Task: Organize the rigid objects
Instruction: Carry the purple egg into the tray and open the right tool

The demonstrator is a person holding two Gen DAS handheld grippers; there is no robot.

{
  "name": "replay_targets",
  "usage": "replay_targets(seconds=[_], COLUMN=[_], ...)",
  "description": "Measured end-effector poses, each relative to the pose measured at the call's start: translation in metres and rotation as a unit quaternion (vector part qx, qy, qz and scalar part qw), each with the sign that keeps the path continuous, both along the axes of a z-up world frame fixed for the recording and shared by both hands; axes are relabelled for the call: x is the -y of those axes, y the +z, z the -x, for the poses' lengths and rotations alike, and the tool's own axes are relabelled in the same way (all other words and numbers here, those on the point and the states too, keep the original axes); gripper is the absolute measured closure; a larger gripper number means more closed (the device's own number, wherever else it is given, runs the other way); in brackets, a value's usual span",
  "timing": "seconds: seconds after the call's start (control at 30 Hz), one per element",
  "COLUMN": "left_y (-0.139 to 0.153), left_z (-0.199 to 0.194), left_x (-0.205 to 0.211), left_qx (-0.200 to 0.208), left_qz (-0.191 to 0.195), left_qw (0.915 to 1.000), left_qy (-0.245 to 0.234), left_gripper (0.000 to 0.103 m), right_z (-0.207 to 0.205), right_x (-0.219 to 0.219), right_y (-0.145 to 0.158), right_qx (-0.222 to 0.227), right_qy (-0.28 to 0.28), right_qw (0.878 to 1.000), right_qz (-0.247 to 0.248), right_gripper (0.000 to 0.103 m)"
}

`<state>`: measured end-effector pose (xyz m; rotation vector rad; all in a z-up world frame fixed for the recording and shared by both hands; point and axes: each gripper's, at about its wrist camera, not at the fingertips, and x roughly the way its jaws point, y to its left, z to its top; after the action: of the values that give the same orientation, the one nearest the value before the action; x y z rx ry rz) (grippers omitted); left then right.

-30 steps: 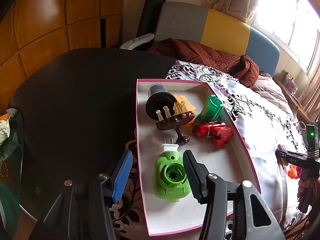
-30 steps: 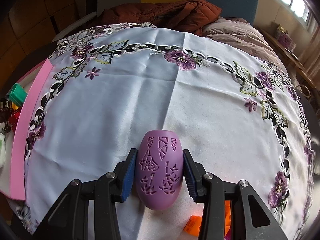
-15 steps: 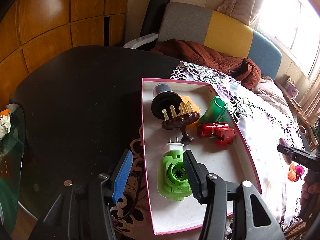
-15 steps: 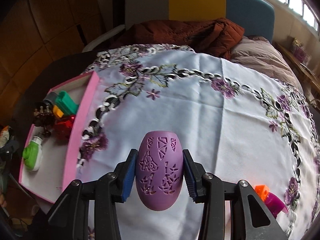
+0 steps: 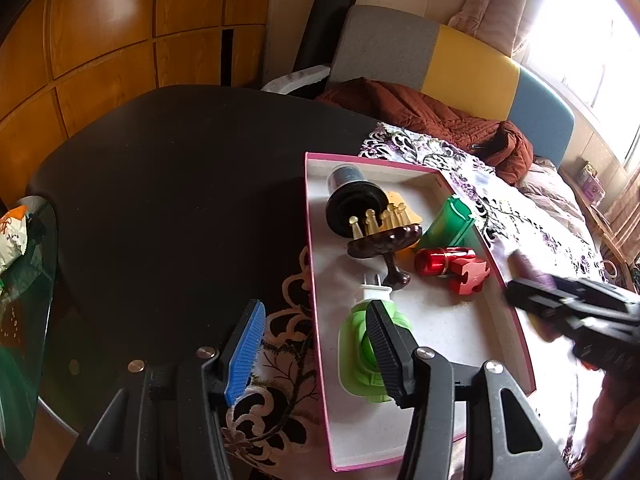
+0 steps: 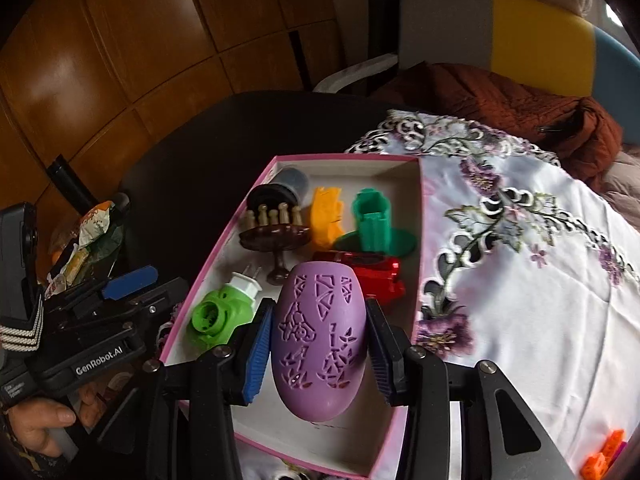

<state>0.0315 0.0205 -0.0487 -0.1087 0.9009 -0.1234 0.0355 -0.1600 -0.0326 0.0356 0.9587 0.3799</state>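
Note:
My right gripper (image 6: 318, 338) is shut on a purple patterned egg-shaped shell (image 6: 318, 336) and holds it over the near end of the pink-rimmed box (image 6: 421, 216). The box holds a green plug-in device (image 6: 218, 314), a brown stand with pegs (image 6: 276, 228), a black cup (image 6: 294, 180), an orange piece (image 6: 328, 216), a green holder (image 6: 374, 222) and a red piece (image 6: 376, 272). My left gripper (image 5: 314, 342) is open and empty, straddling the box's left wall (image 5: 314, 304) beside the green device (image 5: 368, 344). The right gripper shows blurred in the left wrist view (image 5: 572, 304).
The box sits half on a dark round table (image 5: 180, 184) and half on a white embroidered cloth (image 6: 520, 280). Orange toy pieces (image 6: 604, 452) lie on the cloth at the near right. A glass side table with snack bags (image 5: 16, 232) stands left. A sofa with a brown jacket (image 5: 432, 112) is behind.
My right gripper has carried the purple shell leftward from the cloth to above the box. The left gripper has stayed open by the box's left wall.

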Motion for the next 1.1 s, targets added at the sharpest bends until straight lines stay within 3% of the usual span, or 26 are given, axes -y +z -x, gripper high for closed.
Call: replay_targets(seconds=[0.3,0.43,0.5,0.67,1.1], left_y=[-0.007,-0.010,-0.009,-0.007,0.001], left_z=[-0.001,-0.001,0.001,0.001,0.008], left_x=[-0.009,-0.011,-0.011,-0.007,-0.001], left_qx=[-0.009,-0.011,-0.011,-0.006,0.008], left_qz=[-0.001,0.000,0.000,-0.003,-0.012], left_qw=[0.9999,0.9999,0.9999,1.0000,0.9999], left_qy=[0.008,0.011,0.010,0.005,-0.005], left_gripper=[0.050,0.050,0.050,0.050,0.050], right_z=[-0.034,-0.031,-0.029,-0.019,-0.001], right_x=[-0.036,-0.031,-0.029,-0.024,-0.013], right_y=[-0.054,-0.051,-0.048,-0.036,-0.017], right_qx=[-0.050,-0.042,-0.037,-0.016,0.016], right_qy=[-0.017,-0.019,-0.017,-0.022,-0.045], right_qw=[0.998,0.999,0.999,1.000,0.999], right_qz=[0.033,0.028,0.023,0.015,0.017], right_gripper=[0.057,0.056,0.049,0.044,0.039])
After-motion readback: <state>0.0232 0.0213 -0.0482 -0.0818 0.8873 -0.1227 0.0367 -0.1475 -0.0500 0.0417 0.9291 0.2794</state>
